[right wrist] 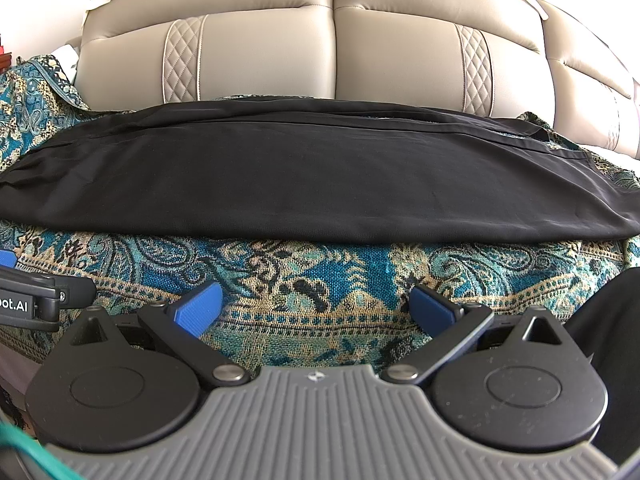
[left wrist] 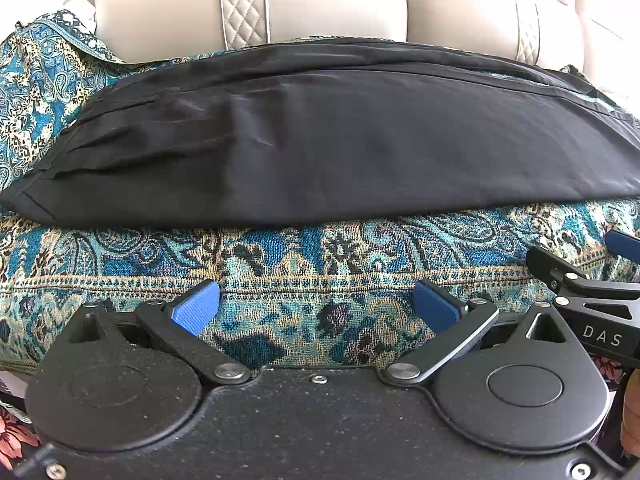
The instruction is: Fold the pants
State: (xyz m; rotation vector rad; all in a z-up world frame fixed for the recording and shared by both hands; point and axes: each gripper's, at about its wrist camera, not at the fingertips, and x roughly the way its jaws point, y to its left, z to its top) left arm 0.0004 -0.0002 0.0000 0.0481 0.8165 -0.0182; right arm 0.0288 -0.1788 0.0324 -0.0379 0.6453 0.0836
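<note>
Currently black pants (left wrist: 320, 140) lie flat in long folded band across teal paisley throw (left wrist: 280, 256) covering seat of beige leather sofa (right wrist: 332, 52). Left gripper (left wrist: 316, 308) hovers over bare throw just short of pants' near edge, jaws wide apart, empty. Right gripper (right wrist: 316, 308) beside it, likewise spread apart, holding nothing. Blue fingertips (right wrist: 200, 308) clear of cloth. Pants' stacked edges run along sofa back side.

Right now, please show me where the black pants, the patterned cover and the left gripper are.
black pants (right wrist: 320, 184): right wrist view, middle of the folded cloth.
patterned cover (right wrist: 312, 276): right wrist view, bare strip before the pants.
left gripper (left wrist: 316, 308): left wrist view, midway between its blue fingertips.
</note>
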